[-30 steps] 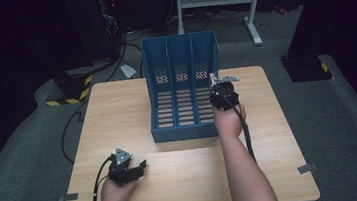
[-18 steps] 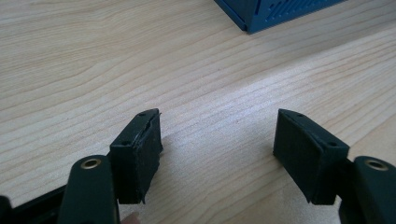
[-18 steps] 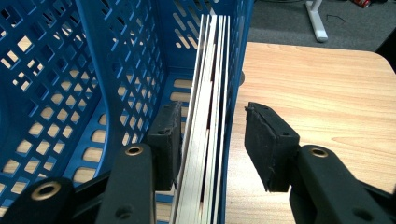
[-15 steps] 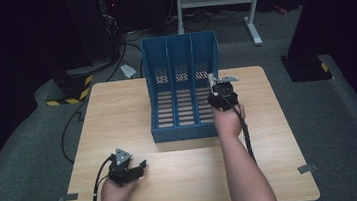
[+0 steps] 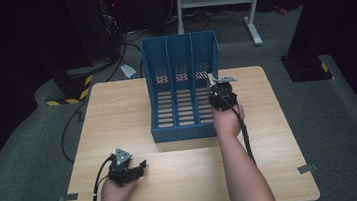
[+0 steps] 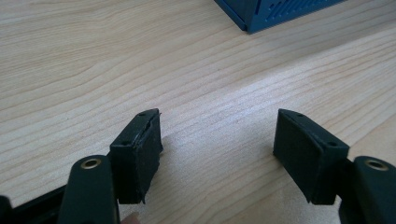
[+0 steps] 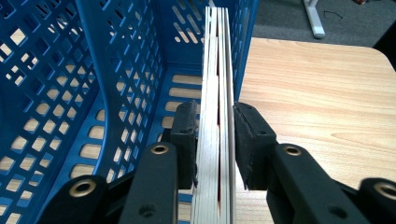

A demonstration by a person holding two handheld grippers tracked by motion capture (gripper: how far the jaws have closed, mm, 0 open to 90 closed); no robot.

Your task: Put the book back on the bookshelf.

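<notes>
My right gripper [image 7: 215, 140] pinches a thin book [image 7: 215, 93] against the blue rack [image 7: 116, 84] wall beside it; loosening could topple it.

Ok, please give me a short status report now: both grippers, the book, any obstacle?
Right gripper shut on book, standing in blue file rack, rightmost slot. Left gripper open over bare table. Rack's right wall close beside the book.

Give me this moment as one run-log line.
right tongs: shut on book, jaws just closed further | book: upright at blue file rack, right compartment | left tongs: open, over table
</notes>
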